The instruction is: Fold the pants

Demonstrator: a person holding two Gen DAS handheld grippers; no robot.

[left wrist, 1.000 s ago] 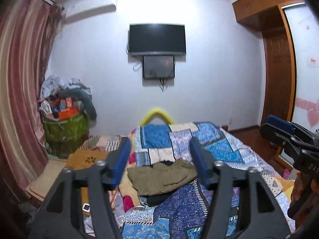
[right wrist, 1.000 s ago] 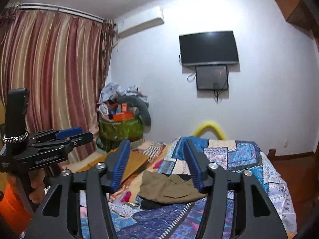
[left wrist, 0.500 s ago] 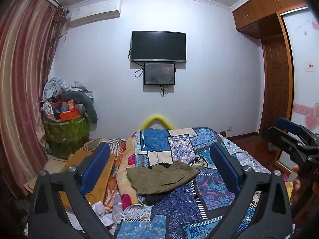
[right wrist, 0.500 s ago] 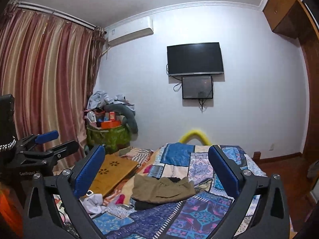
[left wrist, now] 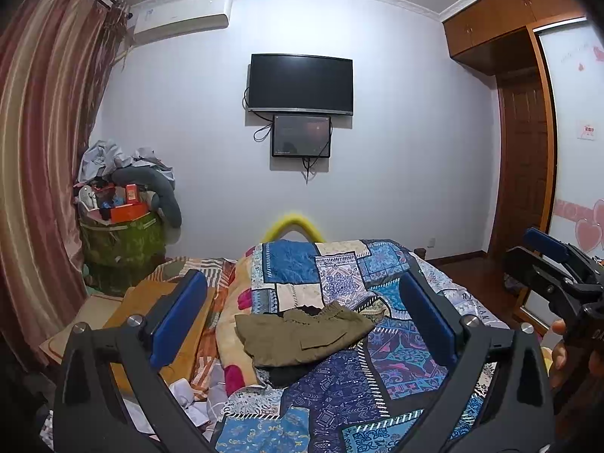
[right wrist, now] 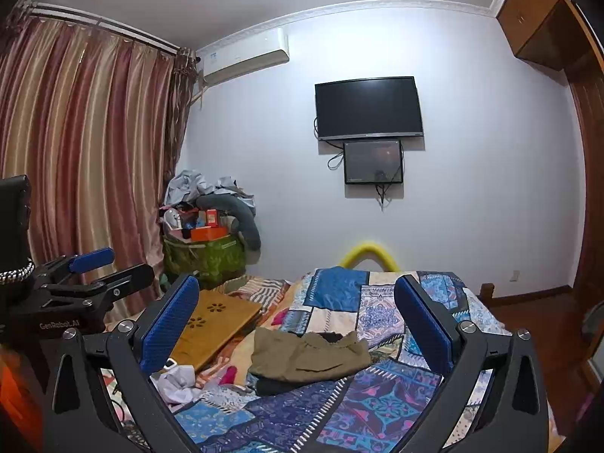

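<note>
Open air above pants [left wrist: 302,334]

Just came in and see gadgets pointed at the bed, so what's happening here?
A person holds a two-finger gripper in each hand, facing the olive pants that lie crumpled on the patchwork quilt. The left gripper and right gripper have just been opening; both are wide open, holding nothing, short of the pants. Folding hasn't begun.

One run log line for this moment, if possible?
left claw: open, empty | right claw: open, empty | olive pants: crumpled on quilt, untouched
</note>
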